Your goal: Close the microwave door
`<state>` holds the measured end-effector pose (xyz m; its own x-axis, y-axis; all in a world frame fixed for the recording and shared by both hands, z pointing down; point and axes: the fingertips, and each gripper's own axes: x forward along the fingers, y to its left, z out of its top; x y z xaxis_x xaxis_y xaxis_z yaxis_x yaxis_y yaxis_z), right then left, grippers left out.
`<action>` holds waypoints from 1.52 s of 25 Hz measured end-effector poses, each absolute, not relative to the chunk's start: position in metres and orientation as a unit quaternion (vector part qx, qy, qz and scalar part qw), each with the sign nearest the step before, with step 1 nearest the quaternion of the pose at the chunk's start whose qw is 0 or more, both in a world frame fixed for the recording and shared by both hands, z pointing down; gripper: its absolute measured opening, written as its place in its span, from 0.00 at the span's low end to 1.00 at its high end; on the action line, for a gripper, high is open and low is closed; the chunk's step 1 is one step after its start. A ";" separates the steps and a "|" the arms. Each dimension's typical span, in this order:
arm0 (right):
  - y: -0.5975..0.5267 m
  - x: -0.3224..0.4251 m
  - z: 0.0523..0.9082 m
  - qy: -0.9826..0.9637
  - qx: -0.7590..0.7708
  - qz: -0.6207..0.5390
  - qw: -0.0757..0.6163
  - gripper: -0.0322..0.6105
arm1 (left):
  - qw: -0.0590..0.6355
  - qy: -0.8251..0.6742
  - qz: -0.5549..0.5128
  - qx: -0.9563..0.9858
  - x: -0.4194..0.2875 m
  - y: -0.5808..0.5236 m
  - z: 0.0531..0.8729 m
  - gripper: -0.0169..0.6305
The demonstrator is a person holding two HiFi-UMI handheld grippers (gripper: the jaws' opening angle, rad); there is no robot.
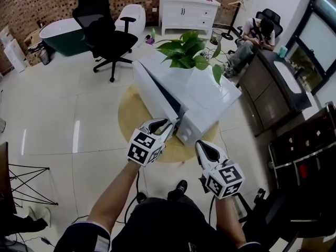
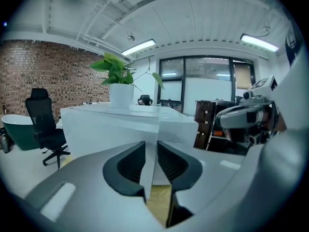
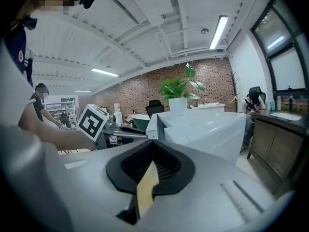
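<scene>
The white microwave (image 1: 210, 96) sits on a round yellow mat (image 1: 128, 117) with a potted plant (image 1: 186, 51) on top. Its door (image 1: 157, 96) stands swung out toward me. My left gripper (image 1: 167, 124) is at the door's free end. In the left gripper view its jaws (image 2: 150, 149) are a narrow gap apart, with the white microwave (image 2: 111, 129) seen through the gap. I cannot tell if the pads touch the door. My right gripper (image 1: 201, 146) hangs just in front of the microwave's near corner. It is shut and holds nothing (image 3: 153, 144).
A black office chair (image 1: 105, 33) stands behind on the left, near a dark bathtub (image 1: 58, 35). At the back is a white dresser (image 1: 186, 12). A person (image 1: 254, 38) sits at the back right beside a dark wooden counter (image 1: 273, 88). Shiny tiled floor surrounds the mat.
</scene>
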<state>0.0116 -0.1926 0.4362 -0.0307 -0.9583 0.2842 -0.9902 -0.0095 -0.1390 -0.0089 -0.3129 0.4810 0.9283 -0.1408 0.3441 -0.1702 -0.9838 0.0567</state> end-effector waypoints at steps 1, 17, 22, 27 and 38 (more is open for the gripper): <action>-0.190 0.015 0.436 -0.699 0.697 0.152 0.052 0.05 | 0.042 -0.078 0.172 0.981 -0.005 -0.313 0.481 0.16; -0.175 0.038 0.440 -0.686 0.709 0.159 0.040 0.05 | 0.014 -0.049 0.196 0.979 0.026 -0.309 0.481 0.13; -0.178 0.036 0.440 -0.690 0.705 0.158 0.042 0.05 | 0.002 -0.039 0.198 0.979 0.025 -0.309 0.481 0.13; -0.176 0.039 0.443 -0.687 0.707 0.162 0.043 0.05 | -0.008 -0.011 0.207 0.978 0.027 -0.308 0.482 0.13; -0.179 0.047 0.439 -0.687 0.708 0.157 0.048 0.05 | 0.003 0.004 0.198 0.980 0.046 -0.312 0.483 0.04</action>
<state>0.0467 -0.1790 0.4395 0.0066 -0.9577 0.2878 -0.9878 -0.0510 -0.1471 0.0459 -0.3124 0.4832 0.9213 0.0099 0.3887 0.0072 -0.9999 0.0085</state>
